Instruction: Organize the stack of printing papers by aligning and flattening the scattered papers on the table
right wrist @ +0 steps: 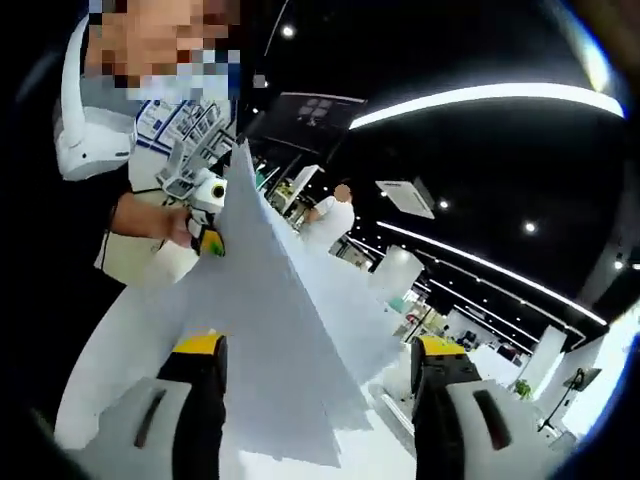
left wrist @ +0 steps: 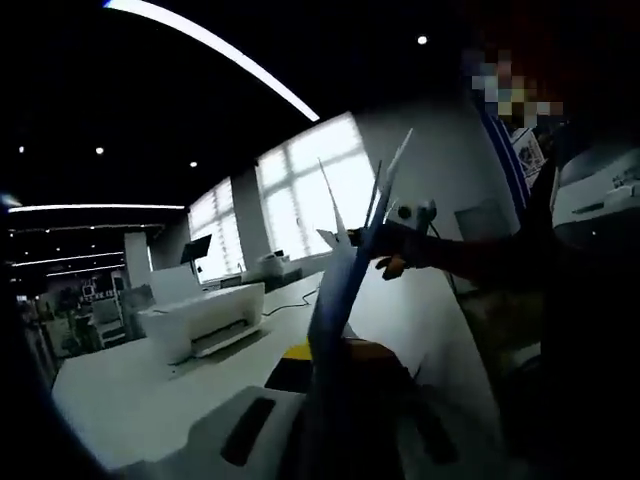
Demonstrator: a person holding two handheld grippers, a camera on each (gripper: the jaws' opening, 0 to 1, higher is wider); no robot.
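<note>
paper [right wrist: 275, 330] is the big risk: the sheaf stands on edge above the table [left wrist: 120, 390], fanned and uneven, and could slide apart or crease if either grip slackens. left gripper [left wrist: 345, 350] looks closed on its lower edge. right gripper [right wrist: 318, 400] has jaws spread wide around the sheets, not pinching. no containers visible; a printer [left wrist: 200, 318] sits well apart.
</note>
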